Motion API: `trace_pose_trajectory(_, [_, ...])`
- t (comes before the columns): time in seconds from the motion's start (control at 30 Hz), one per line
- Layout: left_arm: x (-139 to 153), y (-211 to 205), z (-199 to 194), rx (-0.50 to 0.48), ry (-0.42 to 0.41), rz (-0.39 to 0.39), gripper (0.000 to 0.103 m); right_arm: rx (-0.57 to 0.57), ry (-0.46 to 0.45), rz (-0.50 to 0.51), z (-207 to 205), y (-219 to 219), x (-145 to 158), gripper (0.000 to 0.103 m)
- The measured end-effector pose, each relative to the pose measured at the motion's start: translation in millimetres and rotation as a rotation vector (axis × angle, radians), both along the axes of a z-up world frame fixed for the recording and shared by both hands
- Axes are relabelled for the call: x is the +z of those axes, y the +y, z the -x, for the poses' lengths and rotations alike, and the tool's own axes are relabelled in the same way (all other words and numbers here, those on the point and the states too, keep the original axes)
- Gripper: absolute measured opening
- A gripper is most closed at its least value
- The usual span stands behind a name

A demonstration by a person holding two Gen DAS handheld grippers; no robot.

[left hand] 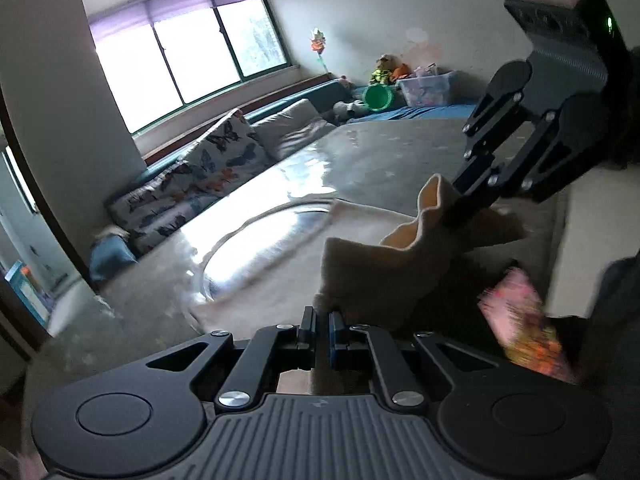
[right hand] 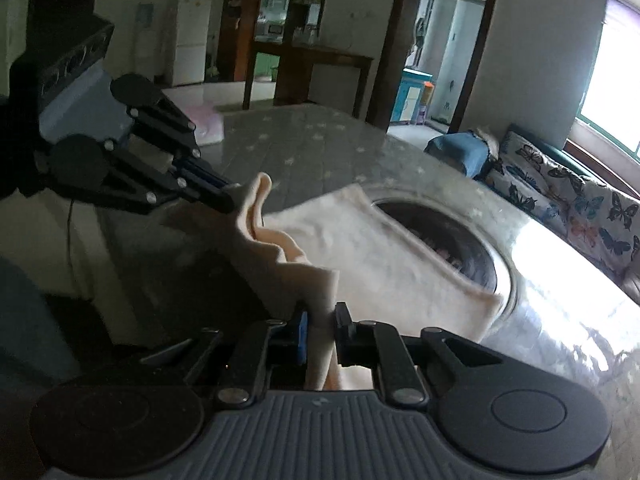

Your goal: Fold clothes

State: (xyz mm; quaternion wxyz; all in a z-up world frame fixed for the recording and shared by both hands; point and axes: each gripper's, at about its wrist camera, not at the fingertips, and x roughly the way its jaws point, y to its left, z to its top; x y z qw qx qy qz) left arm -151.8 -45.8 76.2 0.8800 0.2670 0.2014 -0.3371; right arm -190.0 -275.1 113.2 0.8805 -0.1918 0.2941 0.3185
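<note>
Wide window with purple blind, bright daylight. Butterfly-print cushions along low bench below. Pale walls. Dark wood doorway; white fridge beyond.

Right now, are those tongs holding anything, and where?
Both tongs, left and right, pinch the cream cloth along its near edge, one at each end.

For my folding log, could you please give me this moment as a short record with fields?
garment: cream cloth, near edge lifted, far part lying on the table
left tongs: shut on one corner of the cloth
right tongs: shut on the other corner
span between tongs: cloth edge sags in waves
table surface: glossy, with a round inset partly covered by the cloth
</note>
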Motion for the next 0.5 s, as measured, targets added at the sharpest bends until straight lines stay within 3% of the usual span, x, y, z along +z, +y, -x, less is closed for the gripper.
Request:
trace_pose_trajectory(0.27, [3.2, -38.0, -93.4, 0.027, -0.113, -0.057, 0.007, -0.077, -0.066, 0.026, -102.2, -5.7, 10.0, 0.010])
trace_pose_trajectory(0.5, [-40.1, -70.0, -179.1, 0.138, -0.050, -0.054, 0.007, -0.218, 0.001, 0.034, -191.2, -3.4, -42.3, 0.010])
